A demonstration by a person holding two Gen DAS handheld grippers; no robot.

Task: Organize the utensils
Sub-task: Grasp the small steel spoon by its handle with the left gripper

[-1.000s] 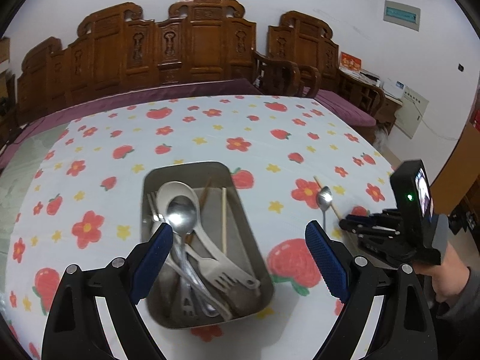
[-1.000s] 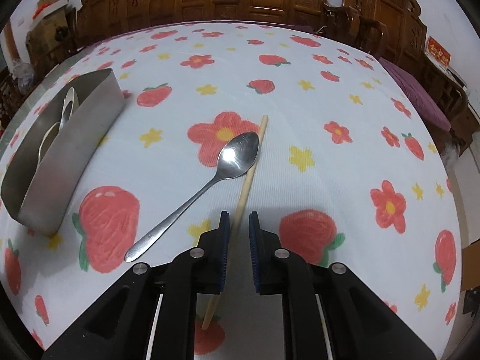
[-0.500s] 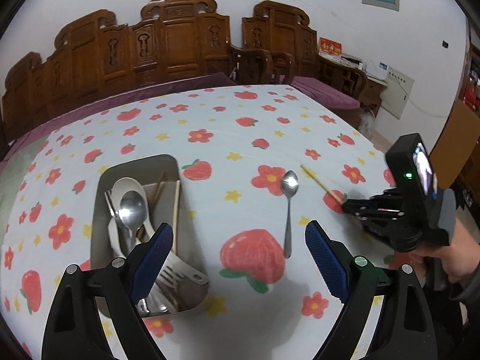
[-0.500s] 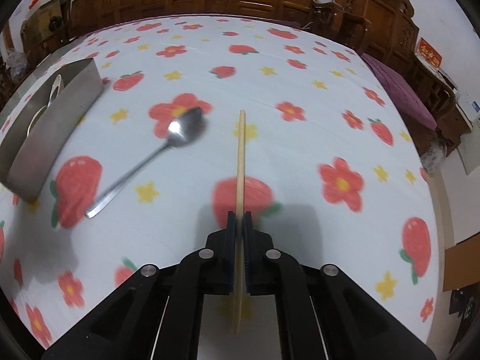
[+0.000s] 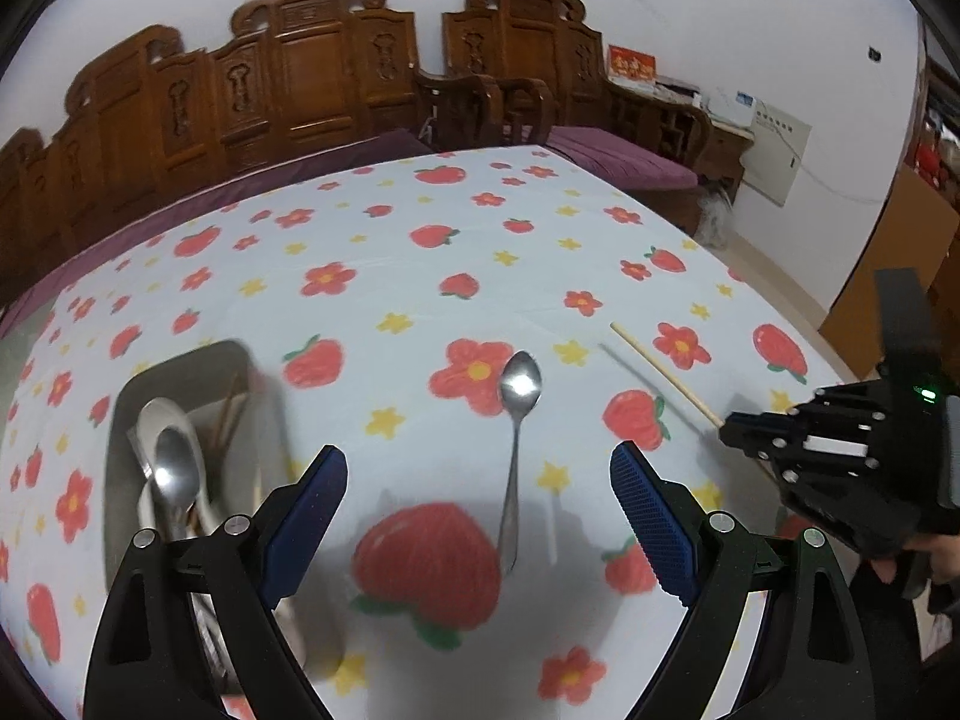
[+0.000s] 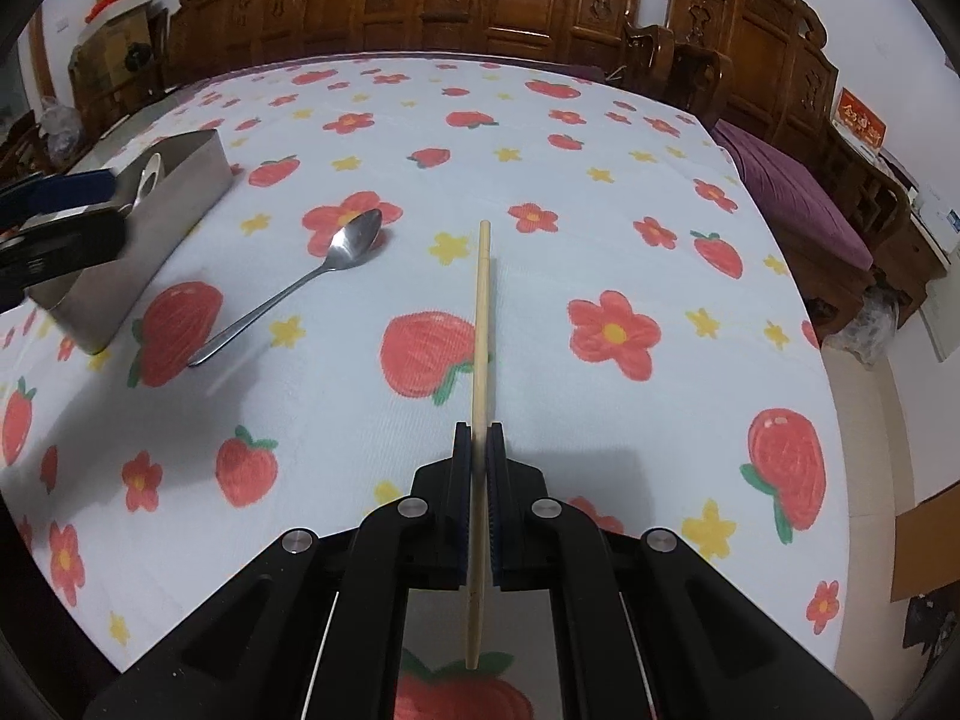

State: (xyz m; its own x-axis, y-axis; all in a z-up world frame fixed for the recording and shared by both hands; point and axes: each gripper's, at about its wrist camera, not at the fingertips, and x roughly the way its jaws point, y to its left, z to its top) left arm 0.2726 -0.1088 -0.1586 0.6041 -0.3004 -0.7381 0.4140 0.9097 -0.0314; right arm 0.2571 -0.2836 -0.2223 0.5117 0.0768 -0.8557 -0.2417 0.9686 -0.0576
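A steel spoon (image 5: 517, 420) lies on the strawberry-print tablecloth, its handle running toward the gap of my left gripper (image 5: 479, 483), which stands open above it with nothing between its blue pads. My right gripper (image 6: 479, 438) is shut on a wooden chopstick (image 6: 481, 324), lifted off the cloth and pointing forward; in the left wrist view the same right gripper (image 5: 729, 423) holds the chopstick (image 5: 660, 372) at the right. The steel tray (image 5: 117, 420) at the left holds several spoons, forks and chopsticks; it appears in the right wrist view as the tray (image 6: 180, 192).
Carved wooden chairs (image 5: 312, 90) with purple cushions line the far side of the table. A hand (image 5: 936, 564) holds the right gripper at the table's right edge. Cardboard boxes (image 6: 114, 6) stand at the back left.
The right gripper shut on the chopstick and lifted it away from the spoon. The left gripper moved right, from over the tray to over the spoon.
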